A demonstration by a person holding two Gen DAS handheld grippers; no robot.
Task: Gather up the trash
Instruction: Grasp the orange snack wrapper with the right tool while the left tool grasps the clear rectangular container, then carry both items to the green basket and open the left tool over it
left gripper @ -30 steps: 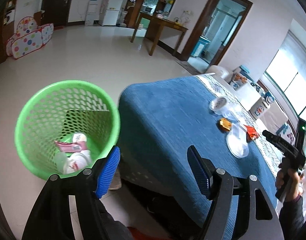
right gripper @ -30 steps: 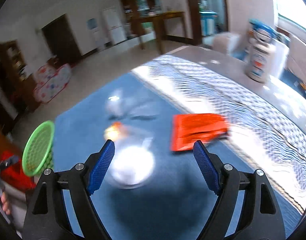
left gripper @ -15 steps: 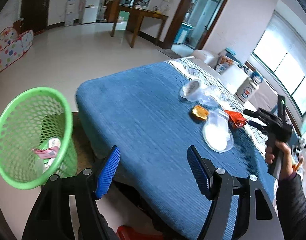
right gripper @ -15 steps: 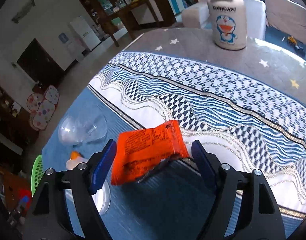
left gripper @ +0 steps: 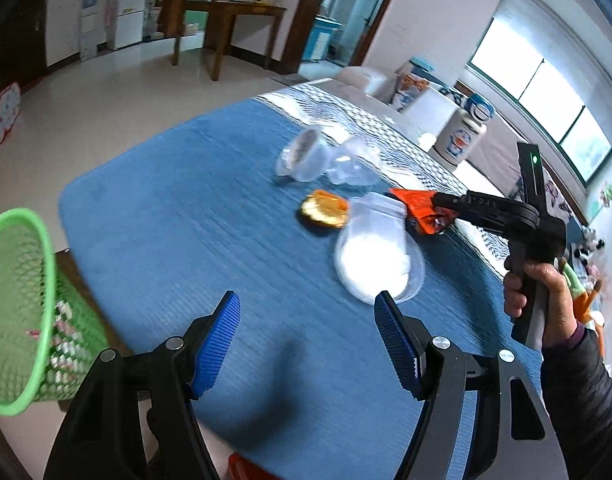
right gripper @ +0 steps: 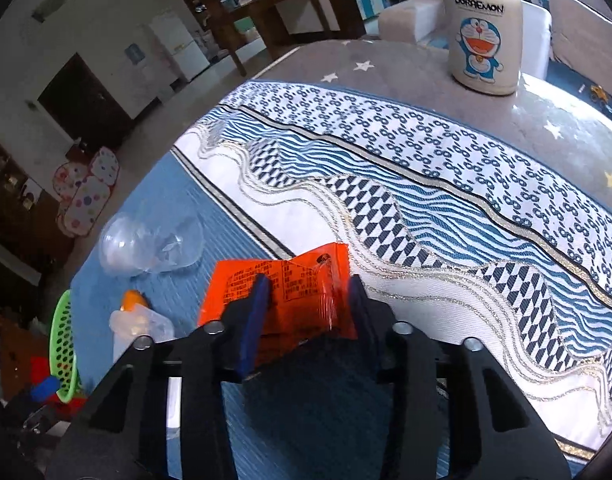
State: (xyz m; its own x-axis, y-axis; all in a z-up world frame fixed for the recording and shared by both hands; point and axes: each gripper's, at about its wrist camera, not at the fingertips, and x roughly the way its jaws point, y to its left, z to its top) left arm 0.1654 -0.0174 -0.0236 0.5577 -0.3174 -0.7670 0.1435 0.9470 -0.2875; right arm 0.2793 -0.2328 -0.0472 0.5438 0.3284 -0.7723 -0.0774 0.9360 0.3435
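One orange wrapper we pinch in the right gripper, left gripper open and empty; thin foil may slip before reaching the green basket.

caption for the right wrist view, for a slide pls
Right tongs closed on an orange snack wrapper over the blue tablecloth, clear plastic cups and green basket beyond.

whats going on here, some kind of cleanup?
Yes, a person is clearing trash off a blue tablecloth with two handheld grippers. The right gripper has closed on an orange snack wrapper. The left gripper hangs open above the cloth, holding nothing. Clear plastic cups and an orange food scrap lie on the table. A green basket beside it holds some litter.
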